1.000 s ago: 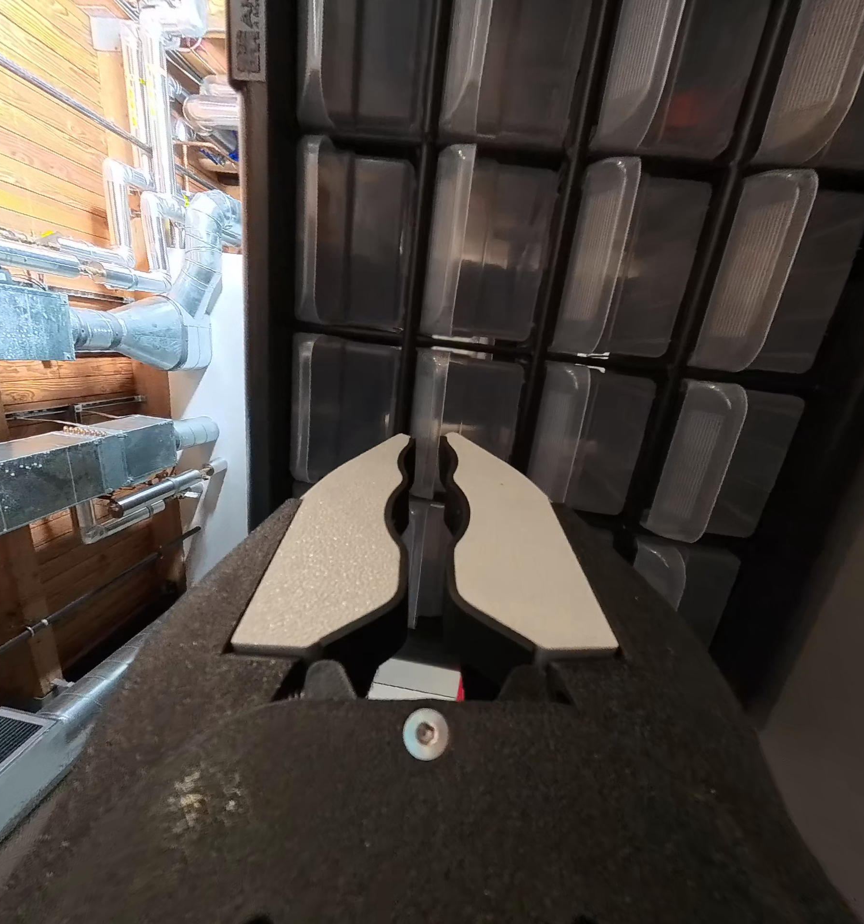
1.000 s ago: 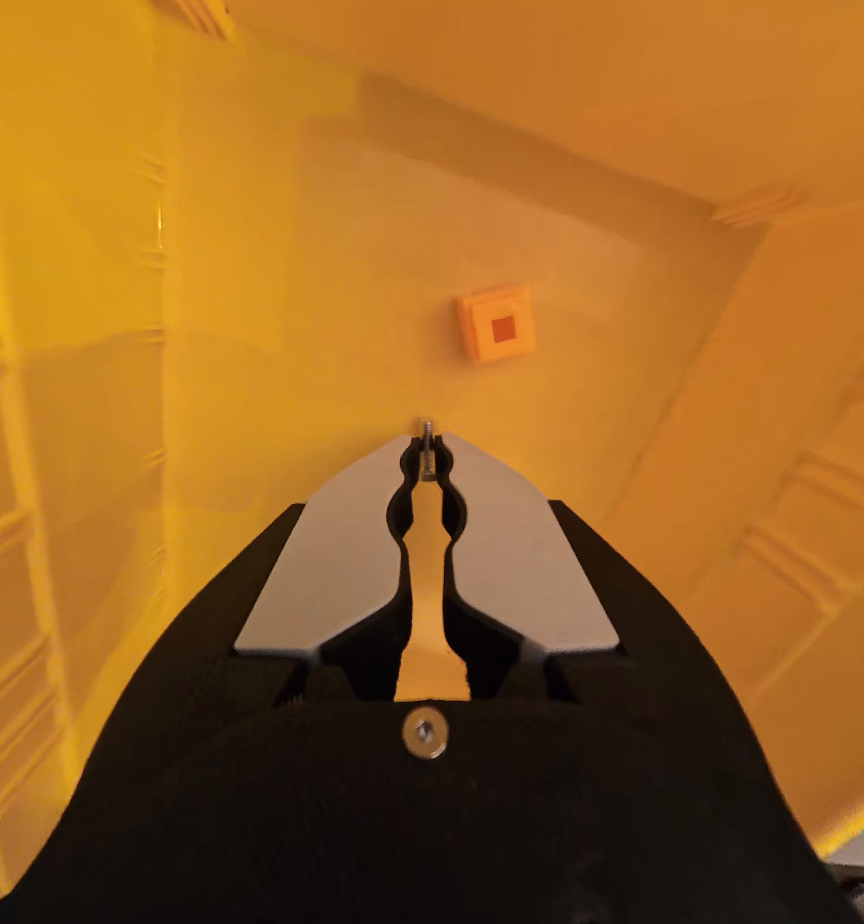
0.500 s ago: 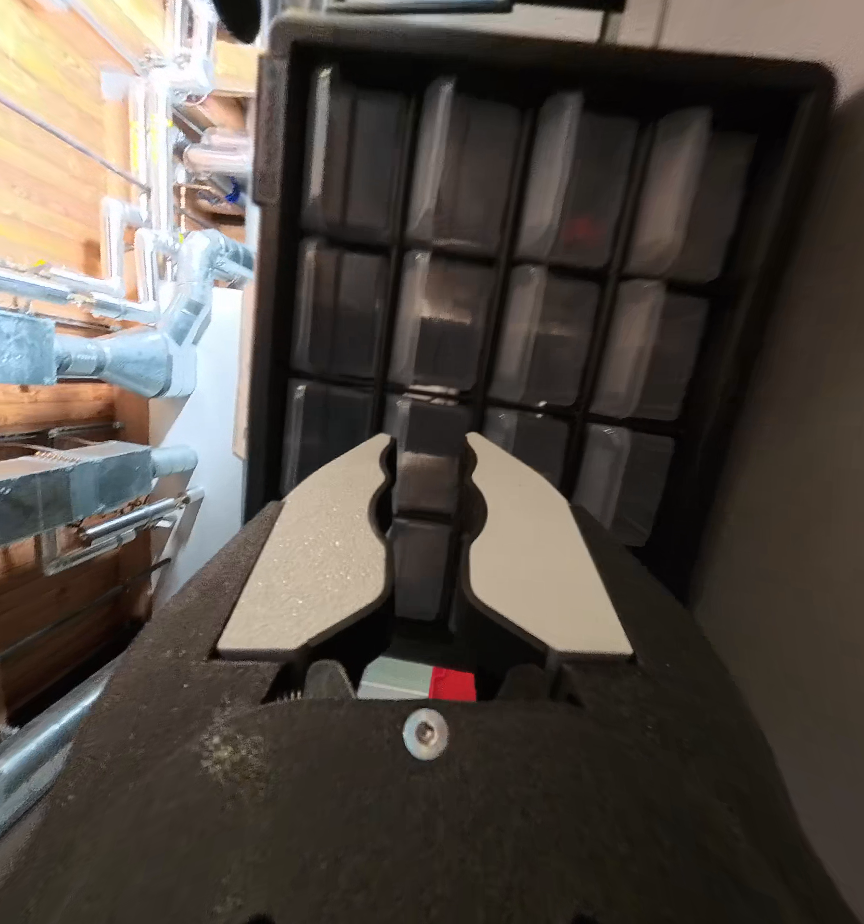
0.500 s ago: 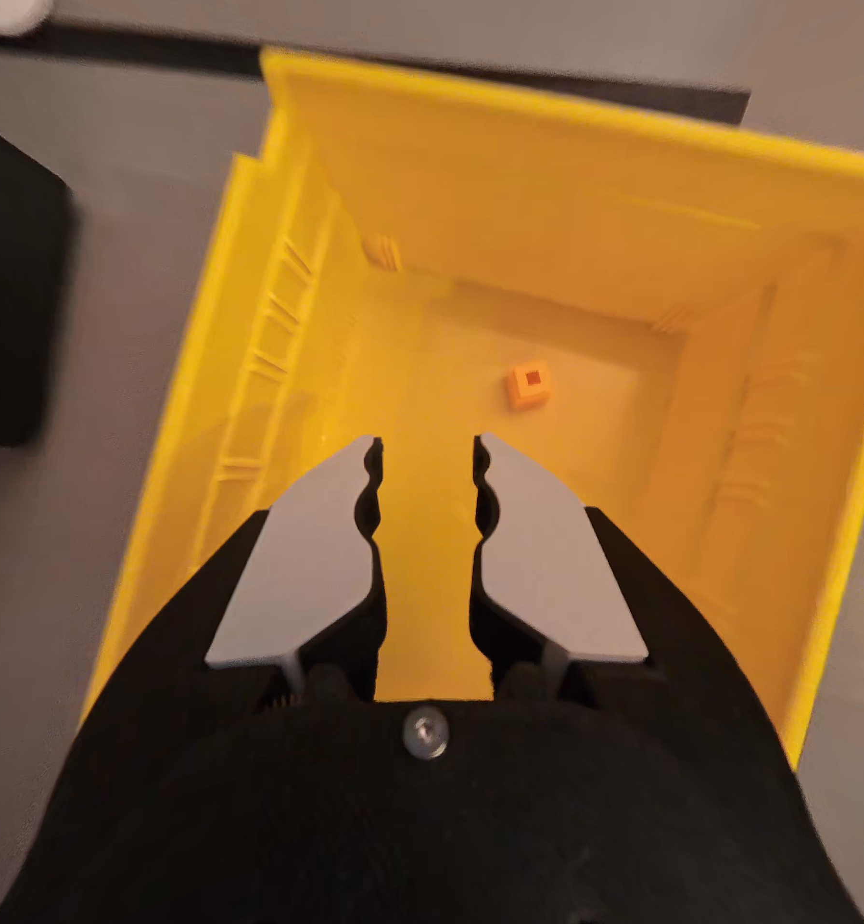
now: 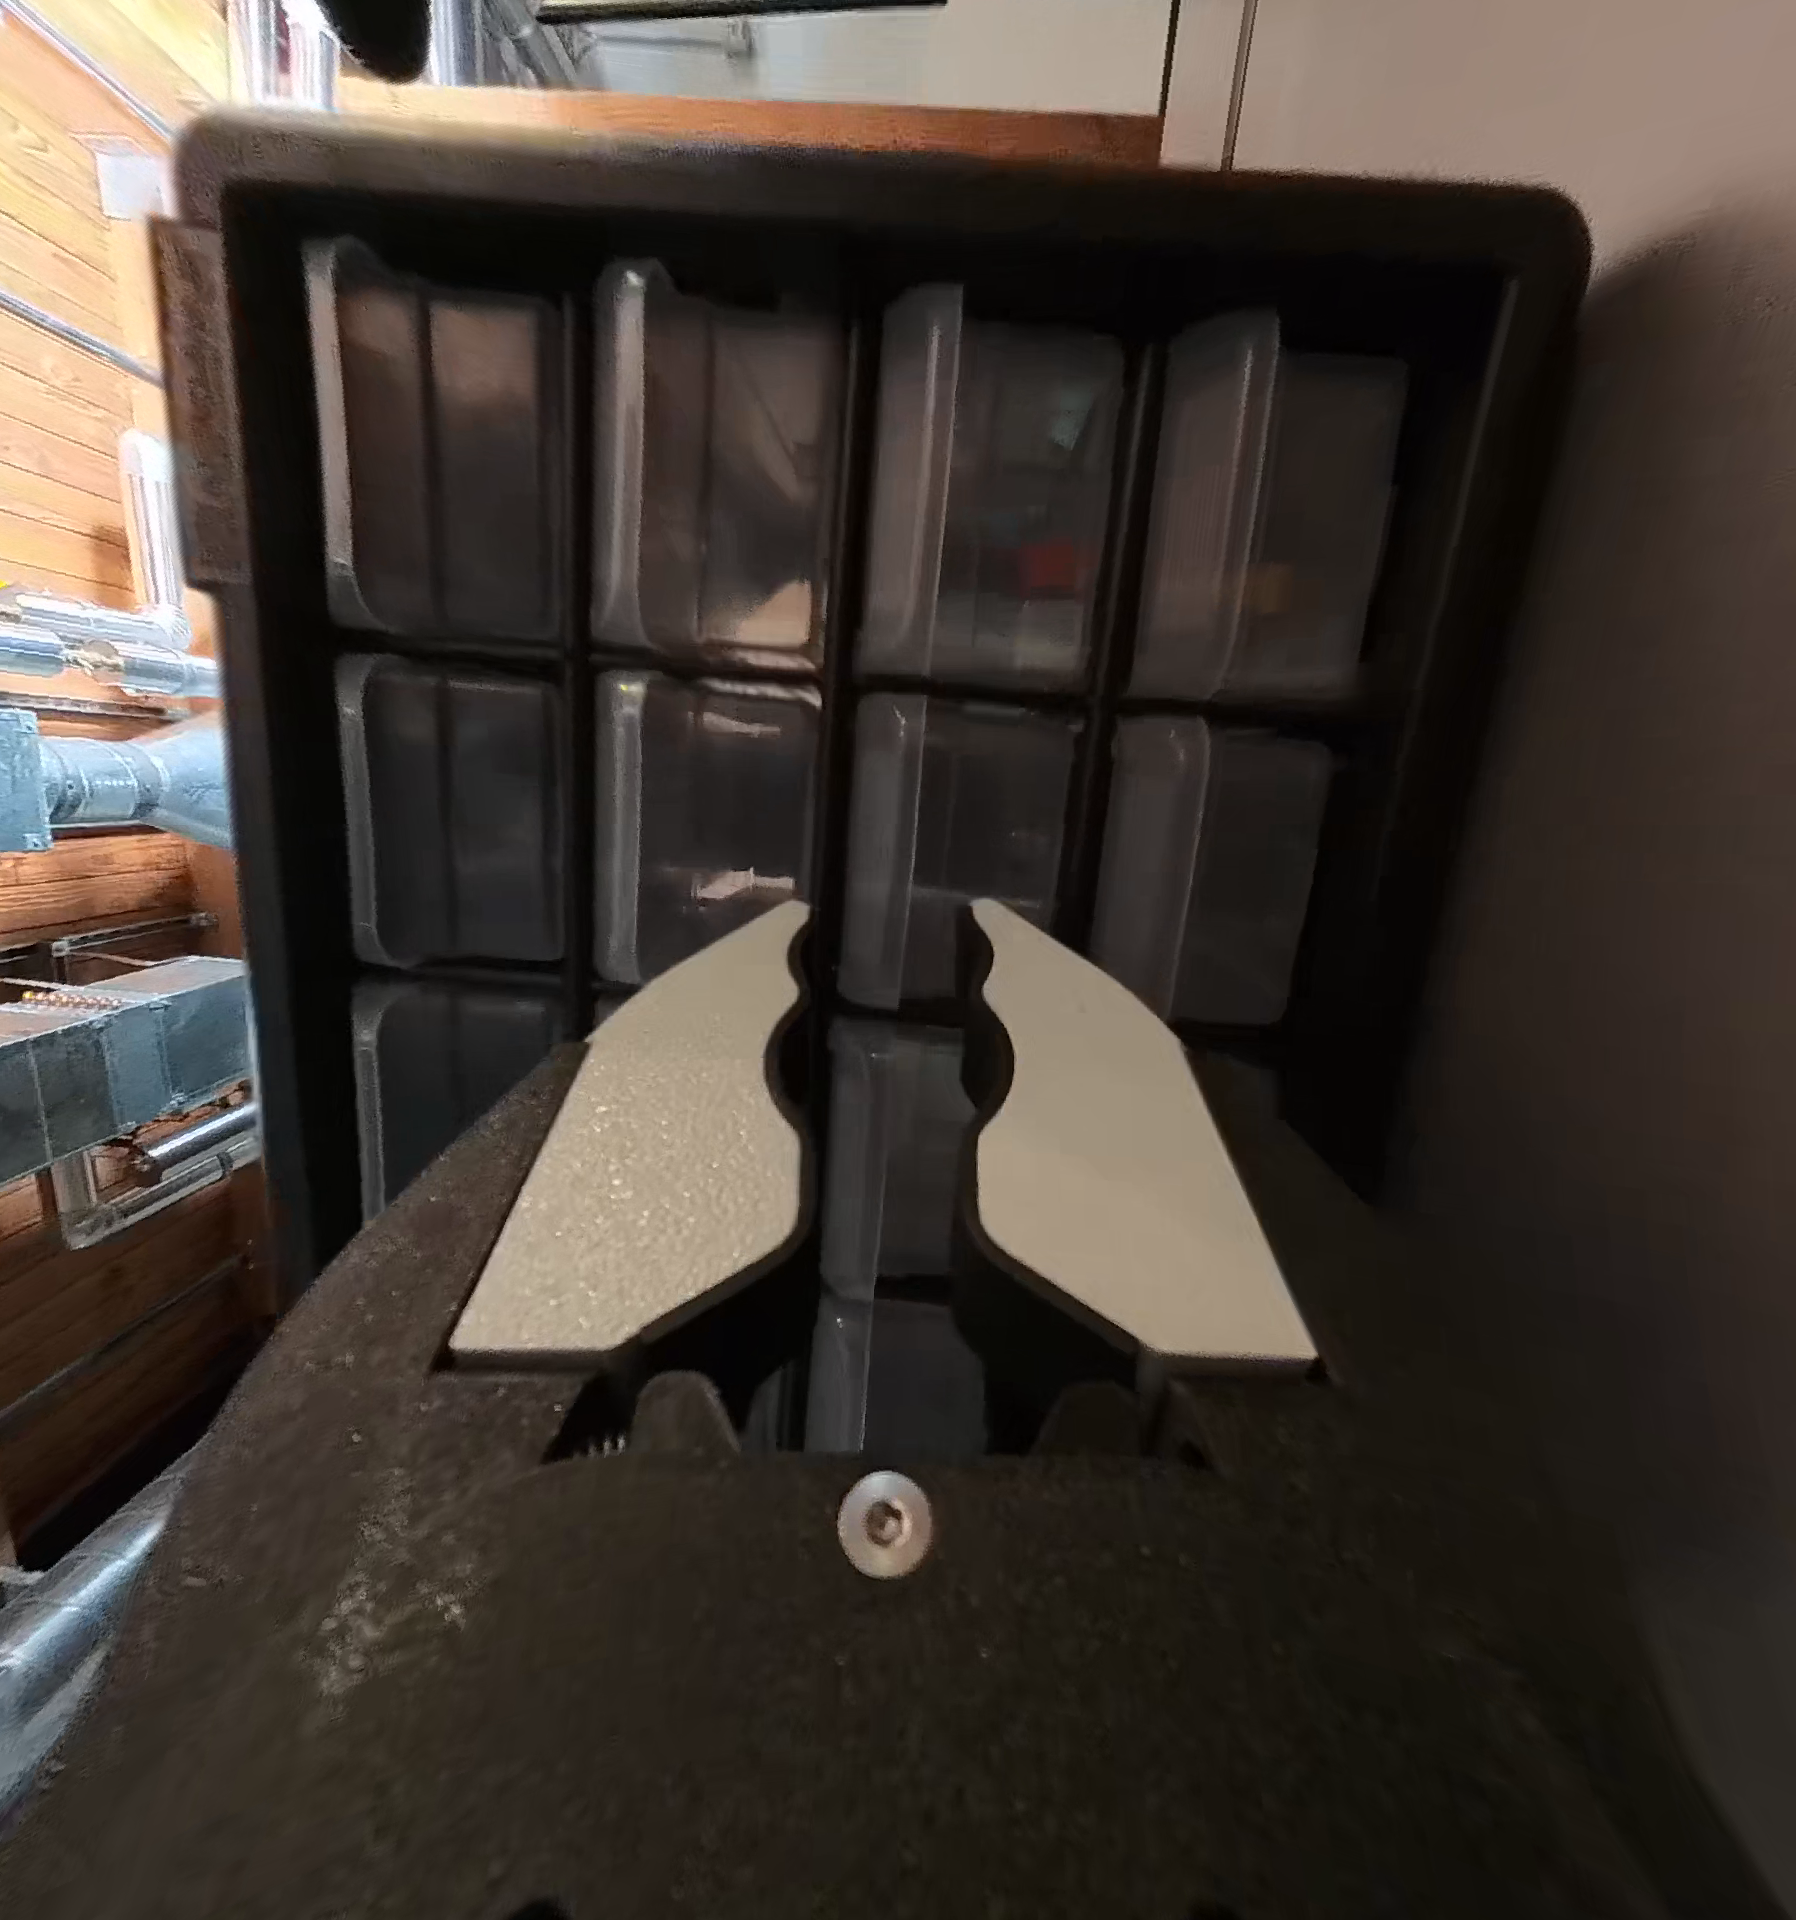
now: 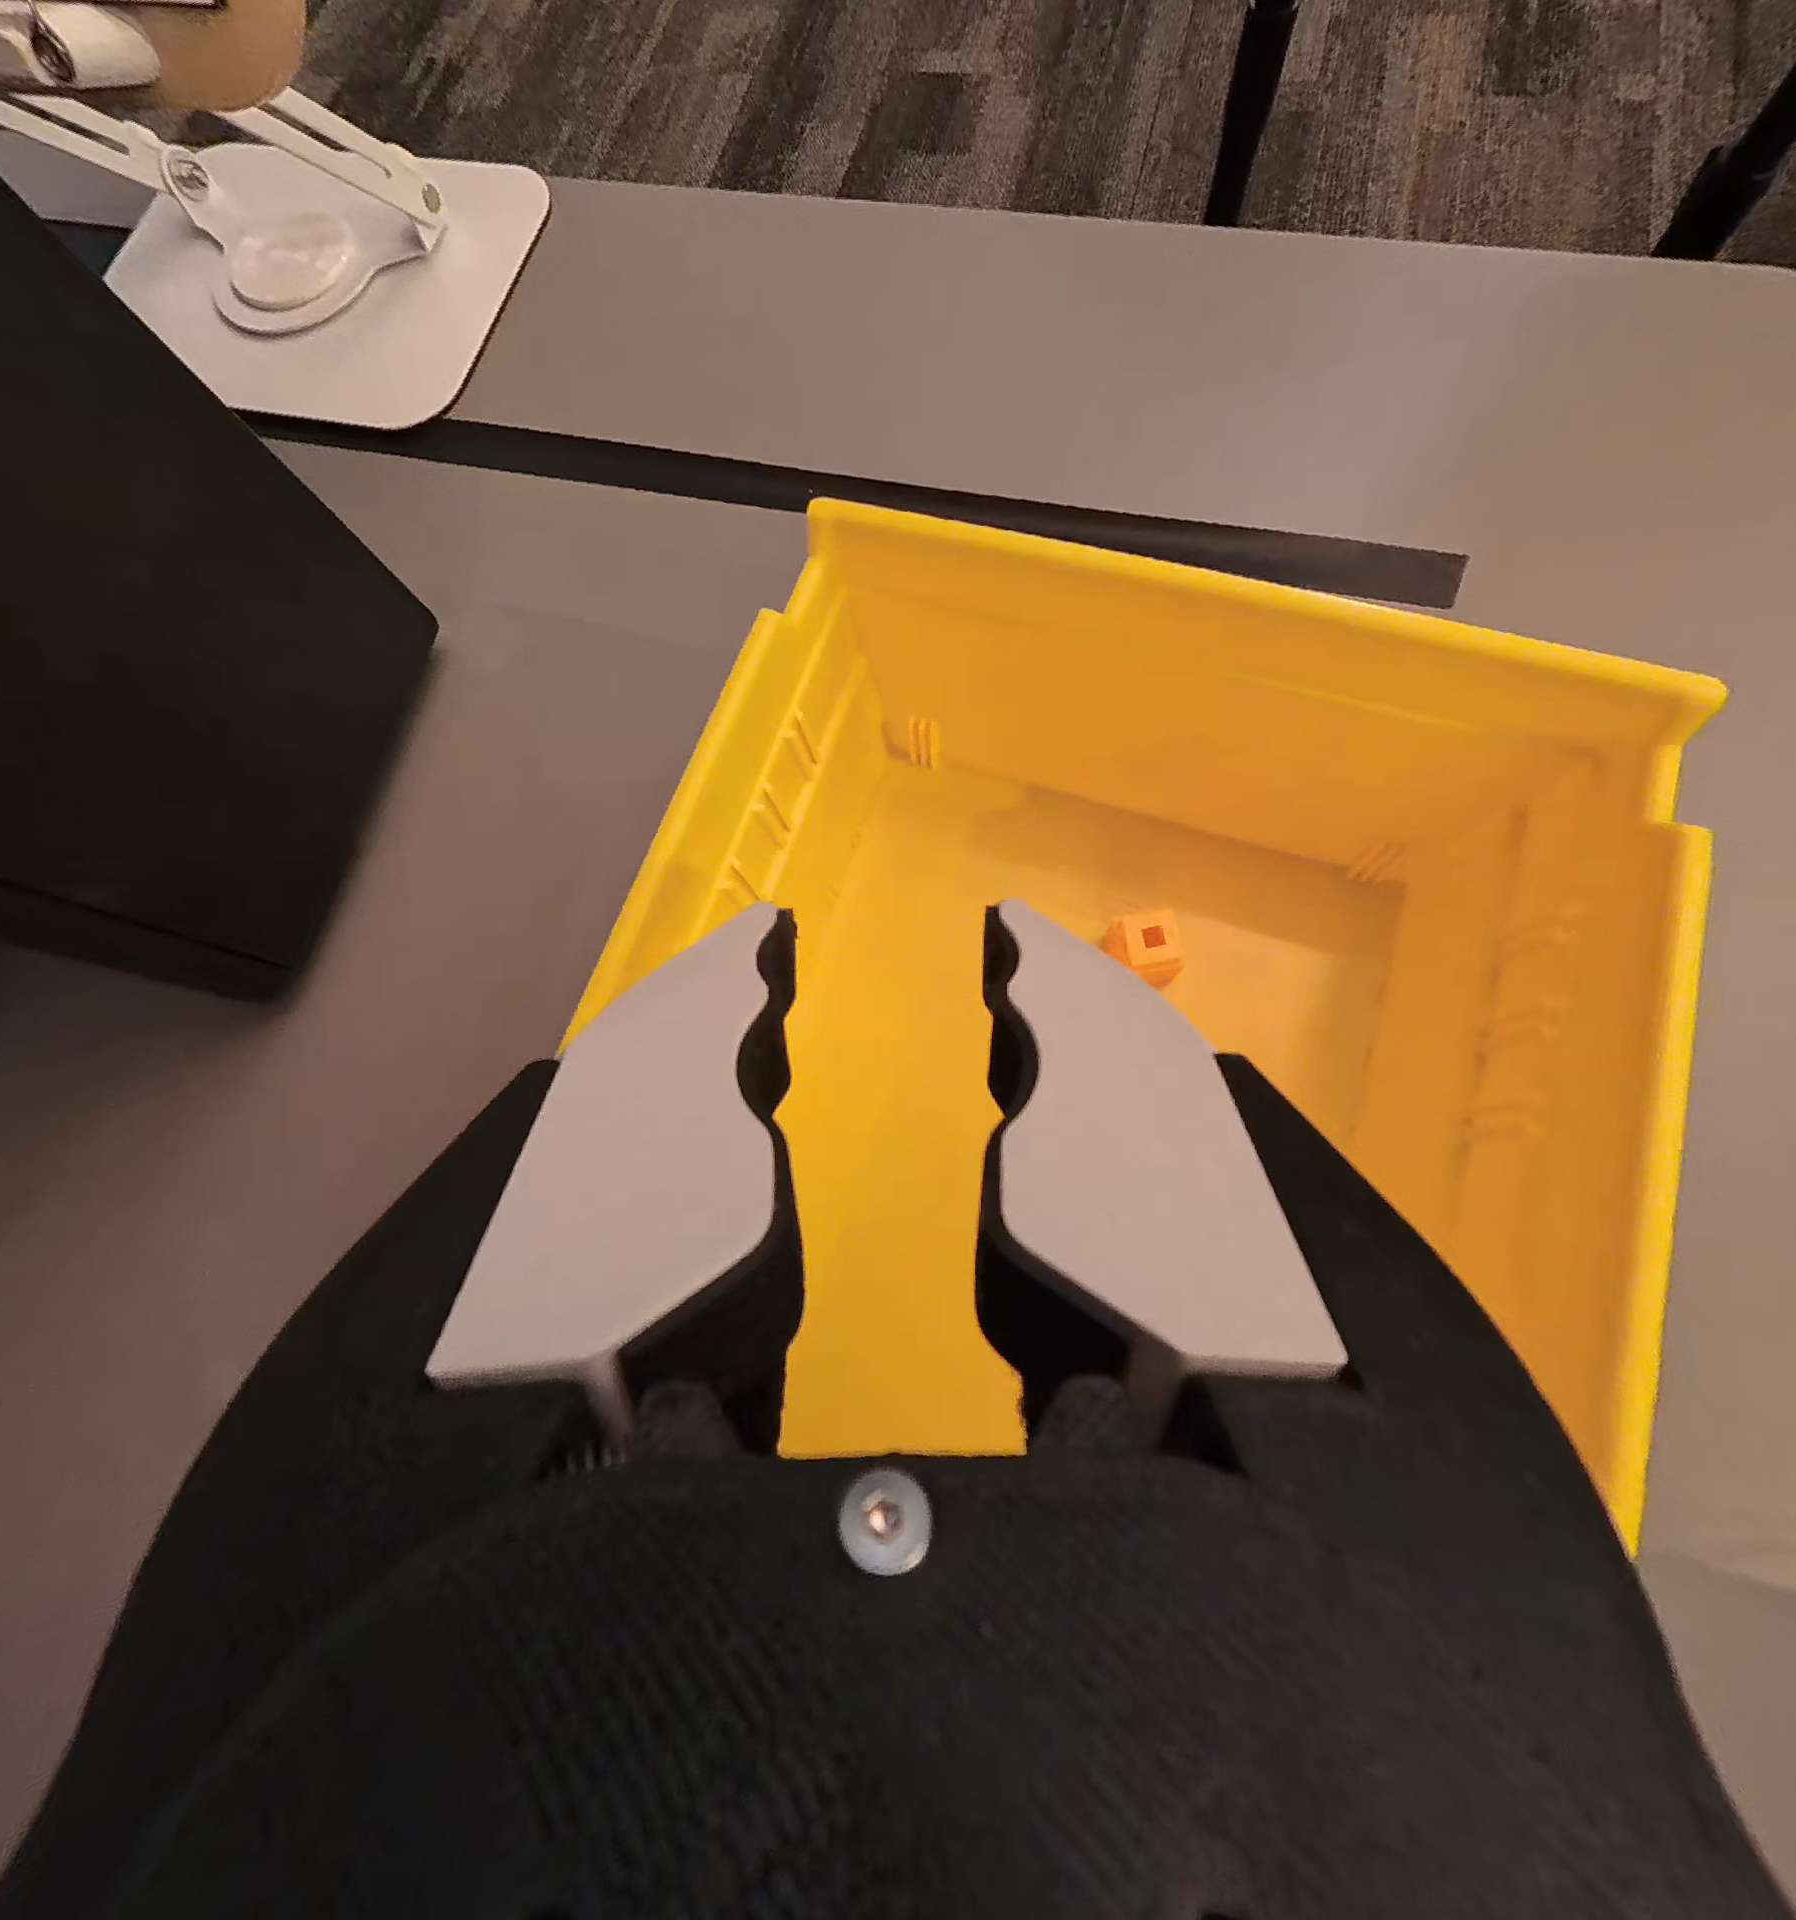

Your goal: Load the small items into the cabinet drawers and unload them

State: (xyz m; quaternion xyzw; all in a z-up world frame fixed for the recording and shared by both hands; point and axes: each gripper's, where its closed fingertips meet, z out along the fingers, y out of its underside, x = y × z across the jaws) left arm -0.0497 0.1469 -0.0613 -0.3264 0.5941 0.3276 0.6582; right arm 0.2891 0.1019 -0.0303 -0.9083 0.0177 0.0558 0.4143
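black cabinet (image 5: 1538, 436) of clear, ribbed drawers (image 5: 707, 468) fills the frame's centre; no legible writing. left gripper (image 5: 889, 914) released before it. right gripper (image 6: 889, 914) released, empty, above yellow bin (image 6: 1237, 665) holding orange cube (image 6: 1148, 943), right of centre.

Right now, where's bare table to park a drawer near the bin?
Free: grey table between black cabinet and yellow bin; also beyond the bin toward the white stand base. Bin holds only an orange cube.
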